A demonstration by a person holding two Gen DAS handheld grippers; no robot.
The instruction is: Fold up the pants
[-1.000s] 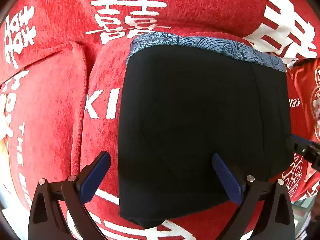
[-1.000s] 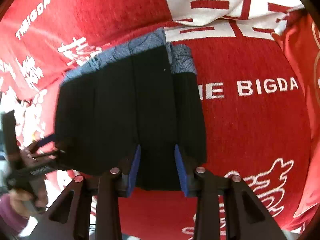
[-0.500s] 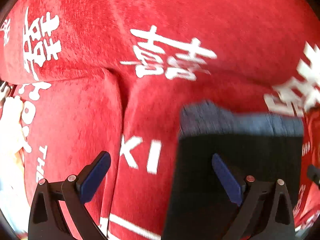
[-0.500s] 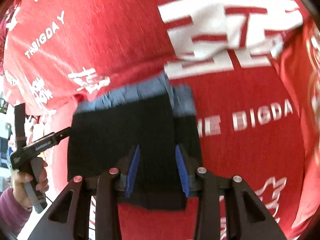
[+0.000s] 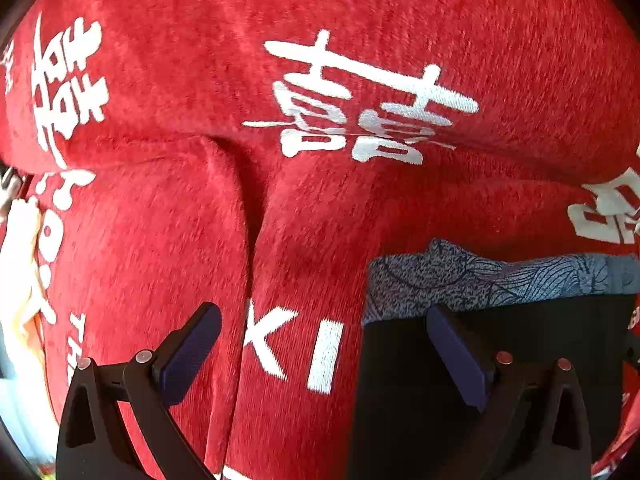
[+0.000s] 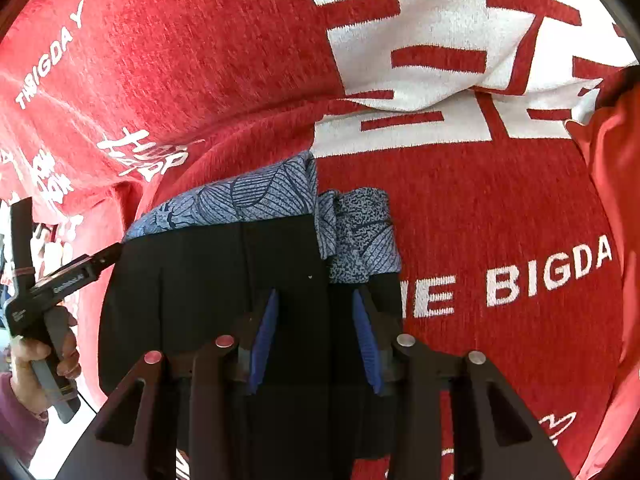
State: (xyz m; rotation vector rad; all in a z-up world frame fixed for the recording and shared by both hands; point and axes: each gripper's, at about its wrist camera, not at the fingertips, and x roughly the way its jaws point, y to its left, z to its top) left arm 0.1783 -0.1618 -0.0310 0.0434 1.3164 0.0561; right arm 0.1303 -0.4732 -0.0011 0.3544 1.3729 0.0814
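Note:
The folded black pants [image 6: 208, 292] with a blue patterned waistband [image 6: 248, 200] lie on a red blanket [image 6: 200, 60]. My right gripper [image 6: 316, 340] is partly closed with its blue pads either side of a fold of the black cloth at the pants' near edge. In the left wrist view the pants [image 5: 540, 340] sit at the lower right. My left gripper [image 5: 320, 356] is wide open and empty; its right finger [image 5: 456, 352] is over the pants' left edge. The left gripper also shows in the right wrist view [image 6: 60, 280], held by a hand beside the pants.
The red blanket [image 5: 360, 200] with white characters and lettering covers the whole surface and has a deep crease [image 5: 252, 216] left of the pants. A pale object [image 5: 20, 272] lies at the far left edge.
My left gripper has drawn back and to the left off the pants, staying open. The right gripper has kept its hold as the view pulled back slightly.

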